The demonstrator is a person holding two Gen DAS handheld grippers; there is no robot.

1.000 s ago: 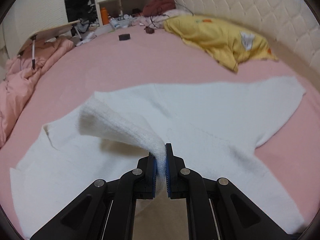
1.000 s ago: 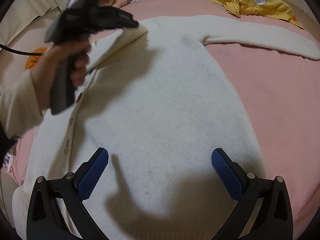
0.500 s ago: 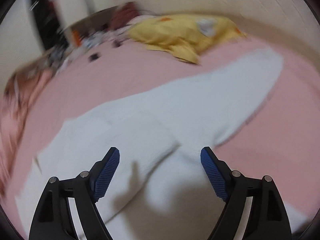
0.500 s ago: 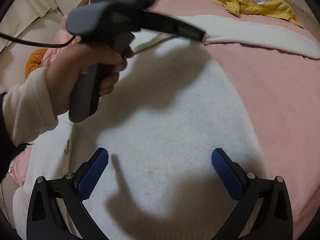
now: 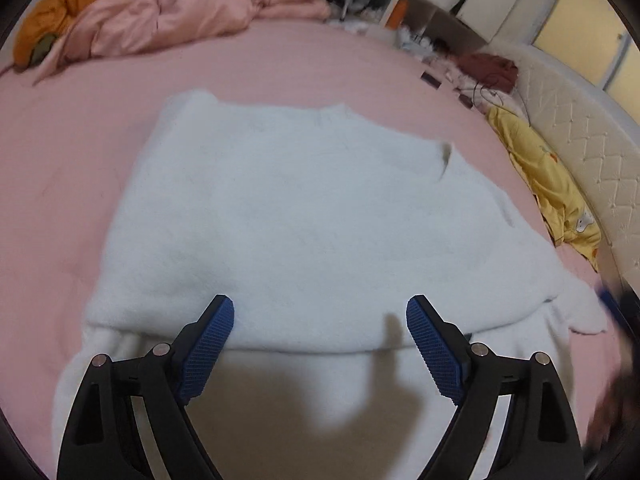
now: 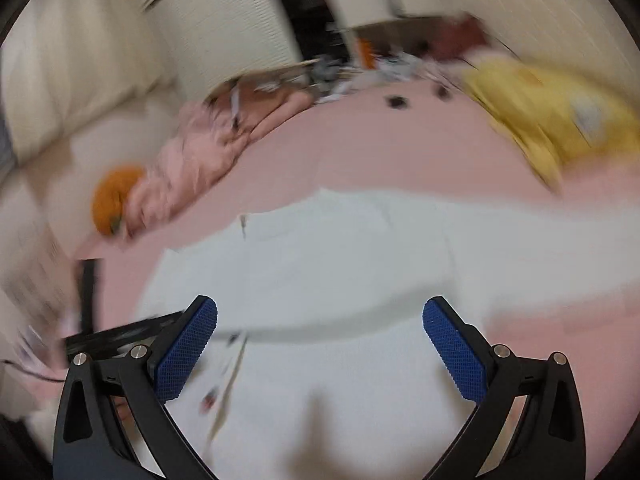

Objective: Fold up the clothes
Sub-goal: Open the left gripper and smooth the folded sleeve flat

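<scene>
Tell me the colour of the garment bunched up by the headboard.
Yellow, with a small white patch near its lower end. The left wrist view shows it best.

The sweater (image 5: 304, 216) lies spread on the bed (image 5: 60, 160), one part folded over the layer beneath it, its folded edge just ahead of the left gripper (image 5: 320, 344), whose jaws stand apart above the lower layer; one sleeve (image 6: 540, 240) stretches off to the right. Behind the sweater, at the bed's far left, sits a crumpled quilt (image 5: 160, 12) with a bundle (image 5: 56, 12) to its left; a garment (image 5: 548, 184) lies at the right against the headboard (image 5: 580, 120); the right gripper (image 6: 320, 348) hangs spread over the sweater.
</scene>
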